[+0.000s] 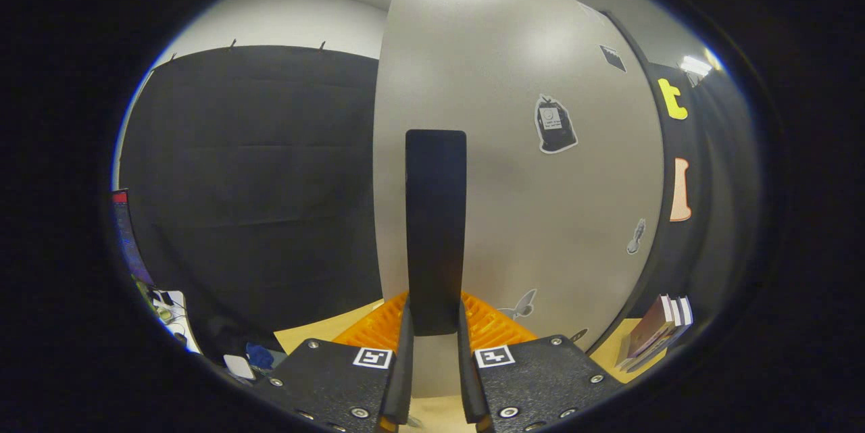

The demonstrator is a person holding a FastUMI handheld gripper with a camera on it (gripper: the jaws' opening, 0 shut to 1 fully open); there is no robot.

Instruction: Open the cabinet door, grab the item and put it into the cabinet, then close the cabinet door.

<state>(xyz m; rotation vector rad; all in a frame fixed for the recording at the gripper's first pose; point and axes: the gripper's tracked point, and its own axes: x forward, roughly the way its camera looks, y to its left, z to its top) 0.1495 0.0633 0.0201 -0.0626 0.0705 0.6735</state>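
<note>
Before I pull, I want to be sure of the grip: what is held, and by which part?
The gripper is shut on the door handle, its fingers pressing the bar's lower end.

No legible text (sticker (555, 123) print too small).

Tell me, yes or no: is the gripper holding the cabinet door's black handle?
Yes: the gripper has both fingers closed against the sides of the black handle on the cabinet door.
</note>
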